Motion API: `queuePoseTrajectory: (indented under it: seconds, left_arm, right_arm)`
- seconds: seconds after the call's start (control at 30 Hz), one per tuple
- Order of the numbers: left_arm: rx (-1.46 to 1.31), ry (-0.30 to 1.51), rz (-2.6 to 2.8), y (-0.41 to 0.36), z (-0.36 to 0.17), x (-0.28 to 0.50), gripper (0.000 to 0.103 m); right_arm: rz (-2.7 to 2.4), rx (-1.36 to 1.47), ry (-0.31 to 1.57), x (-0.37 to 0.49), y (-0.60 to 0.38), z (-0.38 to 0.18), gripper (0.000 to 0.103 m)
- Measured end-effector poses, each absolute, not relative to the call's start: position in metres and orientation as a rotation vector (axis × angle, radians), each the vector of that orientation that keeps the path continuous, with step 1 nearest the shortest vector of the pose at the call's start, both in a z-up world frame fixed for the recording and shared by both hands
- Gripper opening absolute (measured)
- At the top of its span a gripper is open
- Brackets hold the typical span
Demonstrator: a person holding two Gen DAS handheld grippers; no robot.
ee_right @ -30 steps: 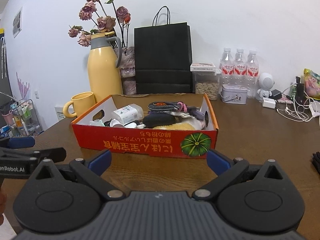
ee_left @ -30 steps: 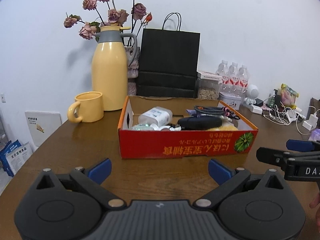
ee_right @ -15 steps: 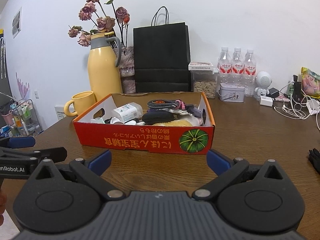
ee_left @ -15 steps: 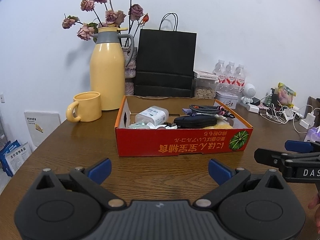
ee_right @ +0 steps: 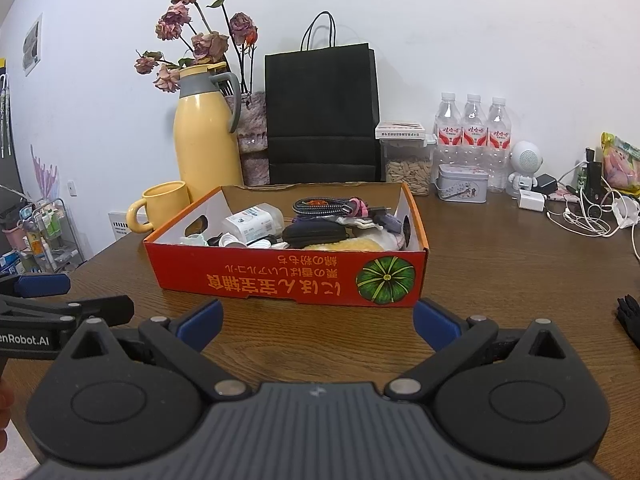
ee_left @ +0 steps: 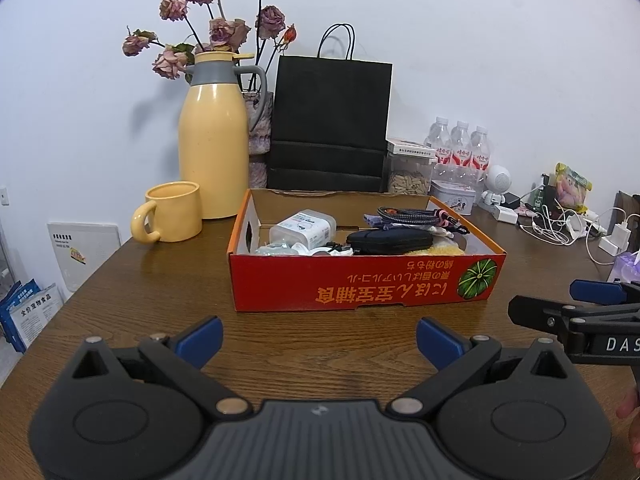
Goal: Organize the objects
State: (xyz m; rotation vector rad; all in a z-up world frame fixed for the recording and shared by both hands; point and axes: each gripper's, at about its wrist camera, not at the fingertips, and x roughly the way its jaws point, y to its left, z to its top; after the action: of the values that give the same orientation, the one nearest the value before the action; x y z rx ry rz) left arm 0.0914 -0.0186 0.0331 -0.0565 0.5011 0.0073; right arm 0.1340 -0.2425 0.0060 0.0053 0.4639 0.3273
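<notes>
Both claws spread wide, empty, low over the wooden tabletop [ee_left: 120, 280].
Left claw [ee_left: 319, 335] and right claw [ee_right: 316, 322] side by side; red box [ee_right: 280, 280] of clutter straight ahead, black pouch [ee_left: 390, 240] inside.

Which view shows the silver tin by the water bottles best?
Right wrist view: the tin stands whole and unblocked, in front of the water bottles. In the left wrist view the tin looks smaller and its lower left corner is hidden behind the red box.
</notes>
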Motion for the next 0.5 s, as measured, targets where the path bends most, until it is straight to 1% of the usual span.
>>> queuePoseTrajectory:
  seconds: [0.5]
  left_arm:
    - [-0.055,0.504,0.007,-0.0198,0.0316,0.0916,0.103]
  right_arm:
    - [0.327,0.005,0.465,0.1348,-0.2425,0.0059,0.103]
